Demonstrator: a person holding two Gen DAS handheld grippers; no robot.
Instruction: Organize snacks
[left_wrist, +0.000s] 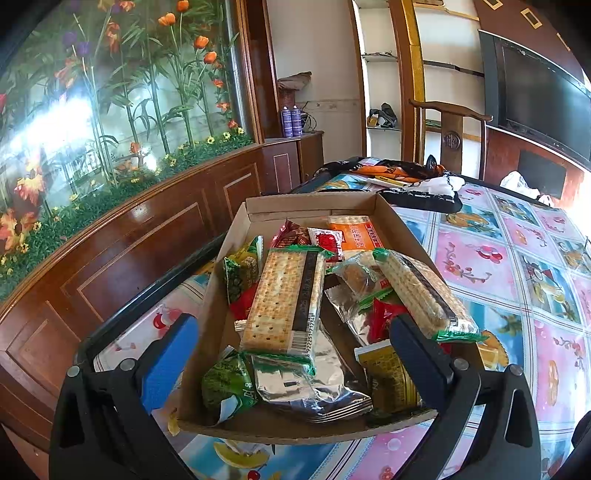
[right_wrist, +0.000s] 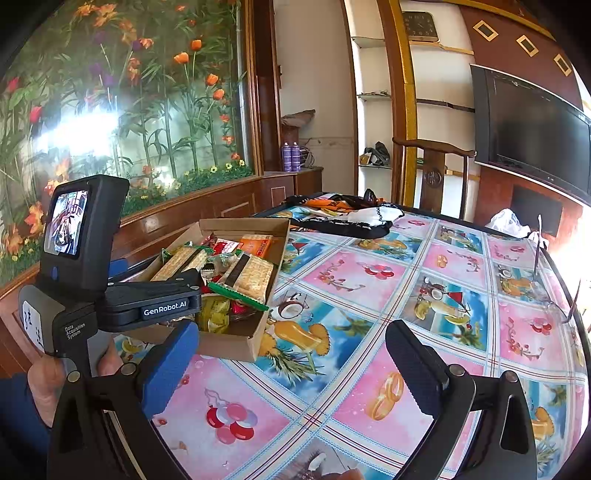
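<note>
The left gripper (left_wrist: 295, 354), spread wide, is straddling the snack box (left_wrist: 221, 269) at the table's (left_wrist: 517, 295) left edge; the right gripper (right_wrist: 291, 354), also spread, is hanging farther off.

Both grippers are black with one blue-padded finger (right_wrist: 170, 363) and round silver screws. The left gripper (right_wrist: 192, 273) carries a small screen and white "GenRobot.AI" lettering. The person's sleeve (right_wrist: 14, 424) is dark blue.

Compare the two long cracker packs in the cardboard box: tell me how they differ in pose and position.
The left cracker pack lies flat-face up near the box's middle, its dark stripe and barcode showing; the right cracker pack is tipped onto its edge, showing the stacked cracker sides. The left one rests on other snacks; the right one leans along the right wall of the cardboard box. Both have clear wrap with green crimped ends and a dark stripe.
</note>
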